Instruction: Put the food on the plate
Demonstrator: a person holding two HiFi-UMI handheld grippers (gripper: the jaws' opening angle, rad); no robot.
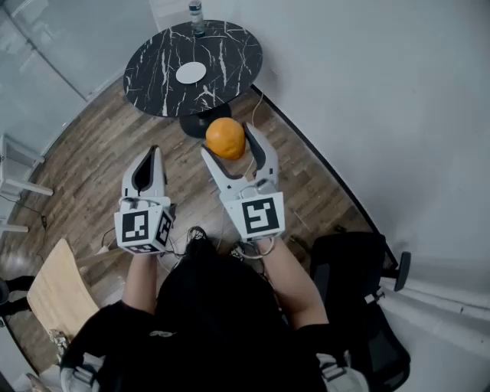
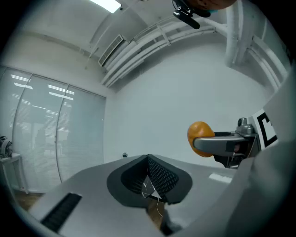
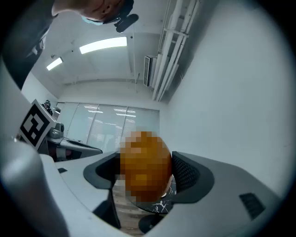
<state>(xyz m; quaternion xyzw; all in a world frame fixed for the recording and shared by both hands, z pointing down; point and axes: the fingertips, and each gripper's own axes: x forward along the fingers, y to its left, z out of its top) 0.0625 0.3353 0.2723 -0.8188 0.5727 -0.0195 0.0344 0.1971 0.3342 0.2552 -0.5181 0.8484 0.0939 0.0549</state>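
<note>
Head view: marble table [image 1: 153,69] w/ plate [image 1: 191,73], wood floor [image 1: 92,161]; right tongs [image 1: 230,142] tight on orange [image 1: 224,136], left tongs [image 1: 155,151] together.

There is one orange [image 1: 225,138], one white plate [image 1: 191,73], one bottle [image 1: 197,17] and one round black desk [image 1: 222,53]. There are two claws, the left claw [image 1: 152,151] and the right claw [image 1: 229,141]. There is one black chair [image 1: 352,276] and one wooden chair [image 1: 50,295].

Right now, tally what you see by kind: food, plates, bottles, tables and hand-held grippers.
Orange: 1
White plate: 1
Bottle: 1
Round black marble table: 1
Hand-held grippers: 2, the left hand-held gripper and the right hand-held gripper
Total: 6
</note>
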